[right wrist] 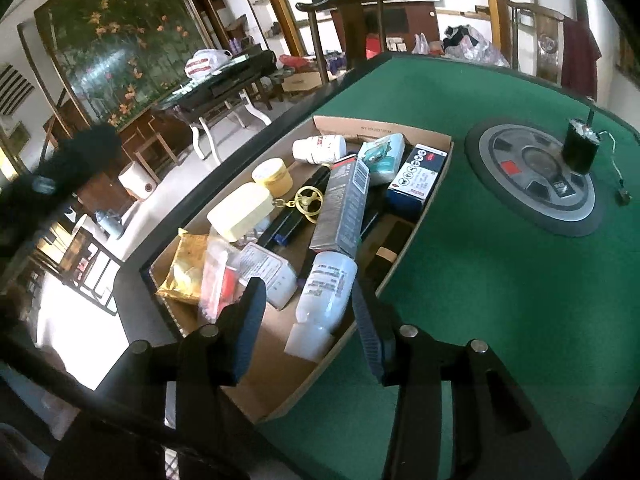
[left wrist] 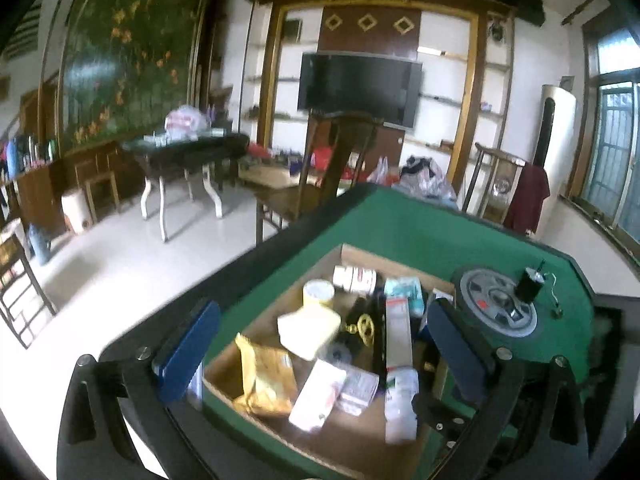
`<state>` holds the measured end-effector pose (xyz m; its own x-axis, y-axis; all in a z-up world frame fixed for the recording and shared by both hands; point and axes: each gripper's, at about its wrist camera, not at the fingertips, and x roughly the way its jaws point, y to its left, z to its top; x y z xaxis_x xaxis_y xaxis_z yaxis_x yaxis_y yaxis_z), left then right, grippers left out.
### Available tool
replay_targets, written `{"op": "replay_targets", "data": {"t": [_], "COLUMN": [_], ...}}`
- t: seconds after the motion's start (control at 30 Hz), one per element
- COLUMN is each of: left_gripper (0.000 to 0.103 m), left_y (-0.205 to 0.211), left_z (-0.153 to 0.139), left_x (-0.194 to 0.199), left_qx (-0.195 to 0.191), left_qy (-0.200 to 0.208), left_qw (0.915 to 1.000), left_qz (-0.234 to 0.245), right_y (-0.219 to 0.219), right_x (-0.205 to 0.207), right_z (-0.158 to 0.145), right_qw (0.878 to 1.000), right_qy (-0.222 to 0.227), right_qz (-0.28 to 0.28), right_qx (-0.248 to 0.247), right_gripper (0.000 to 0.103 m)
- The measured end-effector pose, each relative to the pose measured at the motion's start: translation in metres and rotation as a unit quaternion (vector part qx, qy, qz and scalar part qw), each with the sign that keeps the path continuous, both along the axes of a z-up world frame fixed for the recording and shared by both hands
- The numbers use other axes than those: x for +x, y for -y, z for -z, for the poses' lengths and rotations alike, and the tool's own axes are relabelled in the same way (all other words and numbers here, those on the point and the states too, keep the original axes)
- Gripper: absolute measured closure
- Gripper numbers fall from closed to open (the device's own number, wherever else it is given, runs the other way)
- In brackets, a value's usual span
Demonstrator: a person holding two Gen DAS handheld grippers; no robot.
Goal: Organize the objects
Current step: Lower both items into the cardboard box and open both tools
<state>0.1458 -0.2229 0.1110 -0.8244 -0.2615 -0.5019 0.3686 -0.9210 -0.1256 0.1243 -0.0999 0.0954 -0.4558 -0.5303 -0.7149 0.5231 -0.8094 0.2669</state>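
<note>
An open cardboard box (right wrist: 400, 128) lies on the green table (right wrist: 500, 300), full of several items. Among them are a white bottle (right wrist: 326, 292), a long grey carton (right wrist: 344, 204), a blue carton (right wrist: 418, 180), a pale yellow case (right wrist: 240, 210), a gold packet (right wrist: 186, 272) and a gold wheel keychain (right wrist: 308, 202). My right gripper (right wrist: 310, 316) hovers over the box's near end. It is open, the white bottle lies between and below its fingers, and a gap shows beside the left pad. My left gripper (left wrist: 320, 344) stands wide open above the cardboard box (left wrist: 360, 254), holding nothing.
A round grey panel (right wrist: 536, 176) is set in the table's middle, with a black cylinder (right wrist: 580, 146) and a thin wire on it. Wooden chairs (left wrist: 332, 168) stand past the far edge. The table's black rim (left wrist: 240, 280) runs along the box's left side, over a white floor.
</note>
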Motion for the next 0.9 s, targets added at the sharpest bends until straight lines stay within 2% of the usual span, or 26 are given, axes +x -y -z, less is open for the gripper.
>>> {"op": "replay_targets", "data": {"t": [0.13,0.2,0.37,0.47,0.9], "left_gripper": [0.001,0.001,0.001,0.001,0.001], "left_y": [0.004,0.006,0.001,-0.001,-0.006], "left_z": [0.008,0.009,0.007,0.007,0.019], "left_x": [0.007,0.010,0.017,0.019,0.020], "left_qx": [0.030,0.039,0.009,0.002,-0.029], "left_qy": [0.006,0.006,-0.002,-0.003,0.030], "left_qw": [0.9995,0.9992,0.9994,0.9993,0.9974], "left_qz": [0.001,0.000,-0.033,-0.036,-0.058], "right_y": [0.000,0.001,0.003,0.005,0.015], "right_x": [0.011,0.015,0.024,0.027,0.034], "right_z": [-0.002,-0.001,-0.001,-0.002,0.000], "right_qw": [1.000,0.999,0.998,0.997,0.995], "right_qy": [-0.026,-0.037,-0.061,-0.070,-0.093], "right_qz": [0.003,0.003,-0.004,-0.008,0.003], "right_qx": [0.005,0.012,0.028,0.032,0.045], "right_gripper": [0.049,0.049,0.049,0.049,0.043]}}
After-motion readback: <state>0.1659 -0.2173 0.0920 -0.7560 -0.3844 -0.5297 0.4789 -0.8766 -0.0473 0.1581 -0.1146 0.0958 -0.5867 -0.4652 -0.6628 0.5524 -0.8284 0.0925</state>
